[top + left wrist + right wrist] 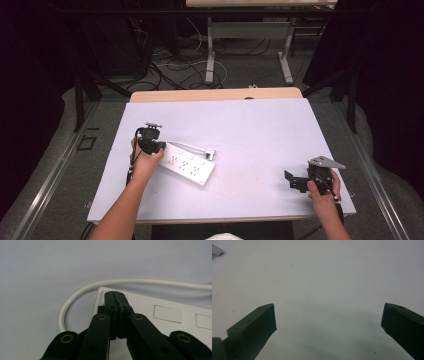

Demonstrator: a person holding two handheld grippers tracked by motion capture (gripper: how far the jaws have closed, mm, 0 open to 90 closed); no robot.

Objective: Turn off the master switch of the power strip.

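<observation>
White table (260,135) carries the power strip (187,165) at its left side, cord (82,288) looping off its end. My left fingers (115,298) are clenched together, tips pressed on the strip's cord end, probably at its switch. My right fingers (397,320) rest released, well apart. Whether the switch has gone over, I cannot tell.

On the table (250,130), the power strip (187,164) lies left of centre, angled, with its cable (187,145) running along its far side to the plug (210,154). The left gripper (150,141) sits at the strip's left end, tips resting on it. The right gripper (295,181) lies well apart near the right front edge.
</observation>
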